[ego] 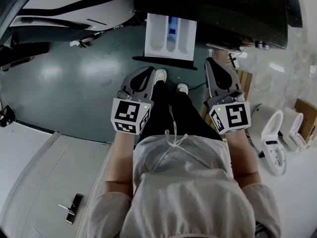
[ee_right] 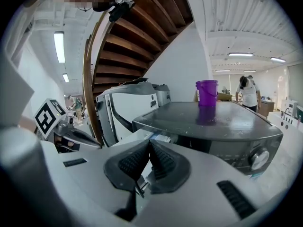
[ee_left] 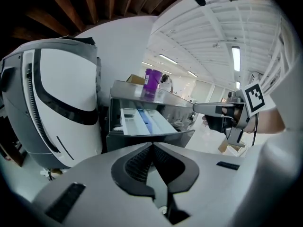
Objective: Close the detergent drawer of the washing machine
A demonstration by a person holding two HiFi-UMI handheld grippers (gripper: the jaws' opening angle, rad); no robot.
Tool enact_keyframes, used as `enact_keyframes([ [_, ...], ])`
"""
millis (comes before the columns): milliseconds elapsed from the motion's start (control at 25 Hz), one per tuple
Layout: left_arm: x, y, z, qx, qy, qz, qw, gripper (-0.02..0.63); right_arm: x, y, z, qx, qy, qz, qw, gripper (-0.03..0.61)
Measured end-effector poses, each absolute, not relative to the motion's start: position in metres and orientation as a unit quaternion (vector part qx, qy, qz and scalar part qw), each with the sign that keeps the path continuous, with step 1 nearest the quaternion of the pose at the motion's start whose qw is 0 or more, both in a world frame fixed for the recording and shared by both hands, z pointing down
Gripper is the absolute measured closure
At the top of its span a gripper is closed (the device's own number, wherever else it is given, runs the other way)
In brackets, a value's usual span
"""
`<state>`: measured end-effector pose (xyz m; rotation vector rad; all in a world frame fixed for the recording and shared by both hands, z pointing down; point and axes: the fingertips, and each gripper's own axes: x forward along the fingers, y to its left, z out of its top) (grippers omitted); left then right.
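Observation:
The washing machine [ego: 213, 9] is dark grey and stands just ahead of me. Its detergent drawer [ego: 170, 36] is pulled out, white with a blue insert, and hangs over the green floor. My left gripper [ego: 147, 73] is shut and empty, a little short of the drawer's front left corner. My right gripper [ego: 214, 64] is also shut on nothing, just right of the drawer front. In the left gripper view the open drawer [ee_left: 142, 122] lies beyond the shut left gripper [ee_left: 152, 145]. The right gripper view shows the right gripper [ee_right: 149, 142] below the machine's top [ee_right: 213, 119].
A purple cup [ee_right: 207, 92] stands on the machine's top. A white rounded appliance [ee_left: 61, 108] stands left of the machine. White toilets [ego: 275, 138] and a cardboard box [ego: 304, 113] are at the right. A white panel with a handle [ego: 72, 208] lies at the lower left.

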<state>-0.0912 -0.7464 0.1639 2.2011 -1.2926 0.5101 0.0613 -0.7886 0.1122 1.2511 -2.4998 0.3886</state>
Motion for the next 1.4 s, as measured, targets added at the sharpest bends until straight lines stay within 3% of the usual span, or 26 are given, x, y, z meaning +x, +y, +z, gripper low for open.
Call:
enact_keyframes([
  [1400, -0.084, -0.814, 0.181, 0.791, -0.516, 0.143, 0.296, 0.595, 0.056, -0.814, 0.125, 0.456, -0.864, 0.106, 0.186, 0.572],
])
